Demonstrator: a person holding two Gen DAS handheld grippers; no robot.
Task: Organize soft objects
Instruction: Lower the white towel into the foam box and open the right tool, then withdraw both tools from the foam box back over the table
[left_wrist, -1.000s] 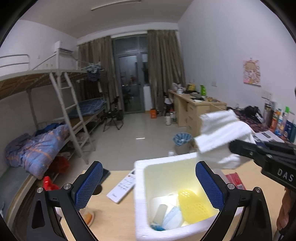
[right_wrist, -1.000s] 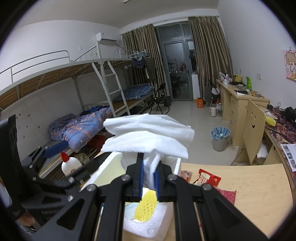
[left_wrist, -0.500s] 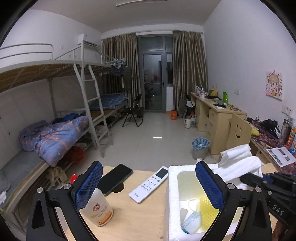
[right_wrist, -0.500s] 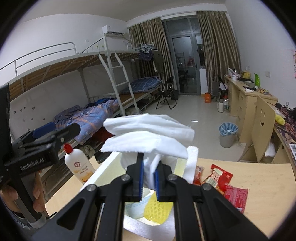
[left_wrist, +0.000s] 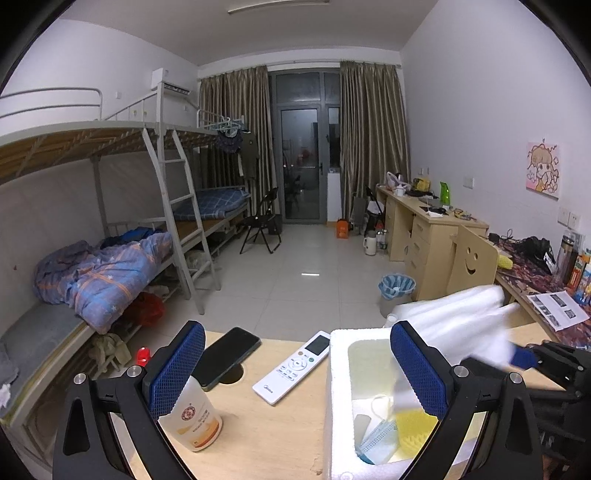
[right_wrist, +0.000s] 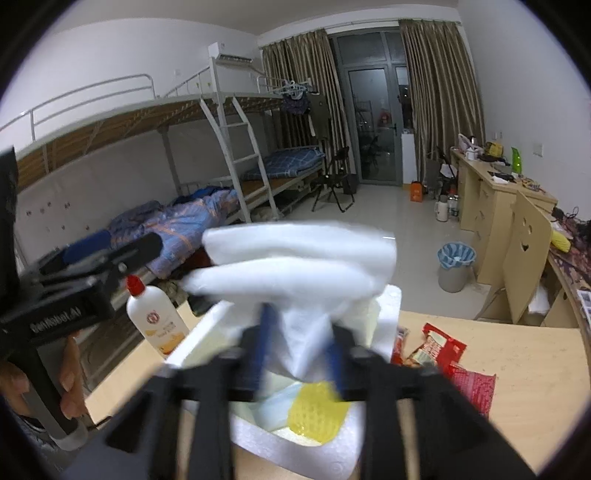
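Now the right gripper (right_wrist: 299, 343) has just been opening, its jaws parted around the folded white cloth (right_wrist: 295, 258), releasing it over the white foam box (right_wrist: 295, 448); drop likely done.

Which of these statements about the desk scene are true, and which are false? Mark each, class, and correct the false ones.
1. The folded white towel is above the white foam box. True.
2. The right gripper's jaws are clamped tight on the towel. False: they have just been opening, and the towel sits loosely between them.
3. A yellow mesh pad lies inside the box. True.
4. The white remote control lies inside the box. False: it lies on the wooden desk, beside the box.
5. The left gripper holds the red-capped white bottle. False: its jaws are open and hold nothing.
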